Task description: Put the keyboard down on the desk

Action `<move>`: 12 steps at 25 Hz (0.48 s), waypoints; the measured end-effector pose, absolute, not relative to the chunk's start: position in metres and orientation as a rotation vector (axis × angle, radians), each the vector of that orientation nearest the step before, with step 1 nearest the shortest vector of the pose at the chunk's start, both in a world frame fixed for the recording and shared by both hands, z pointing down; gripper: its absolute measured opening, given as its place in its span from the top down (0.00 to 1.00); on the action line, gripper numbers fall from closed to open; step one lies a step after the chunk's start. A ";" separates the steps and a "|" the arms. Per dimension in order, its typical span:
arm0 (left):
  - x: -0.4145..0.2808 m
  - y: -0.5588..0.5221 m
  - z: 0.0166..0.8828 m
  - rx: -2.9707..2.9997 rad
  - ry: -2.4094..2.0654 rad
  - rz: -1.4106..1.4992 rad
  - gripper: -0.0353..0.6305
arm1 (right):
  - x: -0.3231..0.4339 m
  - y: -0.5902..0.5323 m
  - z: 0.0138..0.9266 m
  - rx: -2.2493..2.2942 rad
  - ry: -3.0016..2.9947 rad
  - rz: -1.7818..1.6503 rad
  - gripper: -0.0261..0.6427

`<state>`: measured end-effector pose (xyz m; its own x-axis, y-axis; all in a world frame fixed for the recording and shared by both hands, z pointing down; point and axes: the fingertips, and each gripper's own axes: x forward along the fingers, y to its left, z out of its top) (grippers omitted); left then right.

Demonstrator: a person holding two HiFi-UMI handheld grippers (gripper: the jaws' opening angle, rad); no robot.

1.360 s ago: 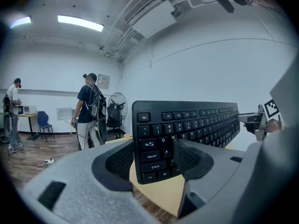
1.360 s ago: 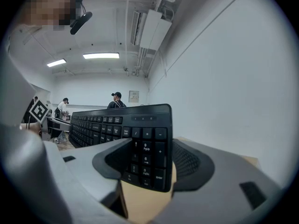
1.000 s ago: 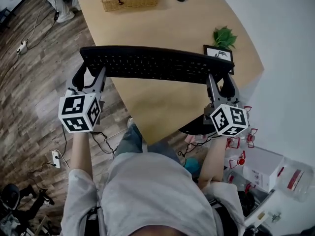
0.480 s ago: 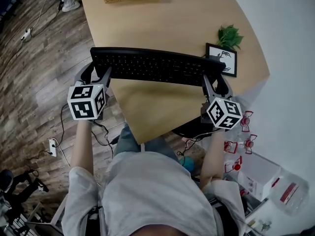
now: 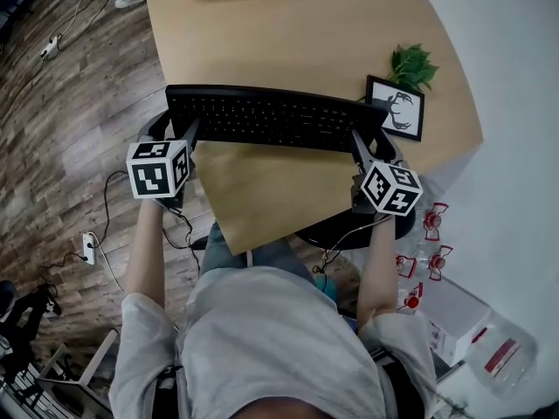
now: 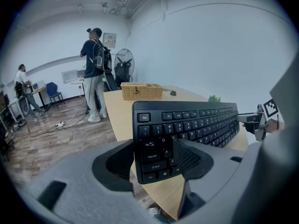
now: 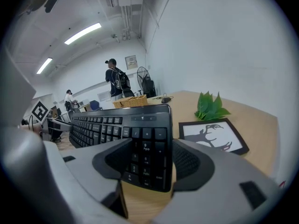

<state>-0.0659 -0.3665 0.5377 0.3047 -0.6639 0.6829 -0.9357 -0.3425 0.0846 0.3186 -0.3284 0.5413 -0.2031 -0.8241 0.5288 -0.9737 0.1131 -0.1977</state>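
The person wears a grey short-sleeved shirt [image 5: 279,339] and, seemingly, jeans [image 5: 229,250].

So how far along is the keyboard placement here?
Done: the black full-size keyboard is already over the light wooden desk. In hand: the left gripper and right gripper each clamp one end, its left end overhanging the desk edge. Left: set it down flat and open both grippers.

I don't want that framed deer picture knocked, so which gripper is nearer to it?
Right. The right gripper clamps the keyboard end just beside the framed picture; the left gripper holds the far end.
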 end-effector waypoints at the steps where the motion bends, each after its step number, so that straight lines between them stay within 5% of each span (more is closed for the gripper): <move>1: -0.065 -0.367 0.541 2.095 -1.415 0.770 0.56 | 0.320 -0.330 0.545 1.761 -2.103 0.751 0.58; 12: -0.061 -0.368 0.575 2.000 -1.383 0.798 0.56 | 0.324 -0.345 0.580 1.673 -2.078 0.825 0.58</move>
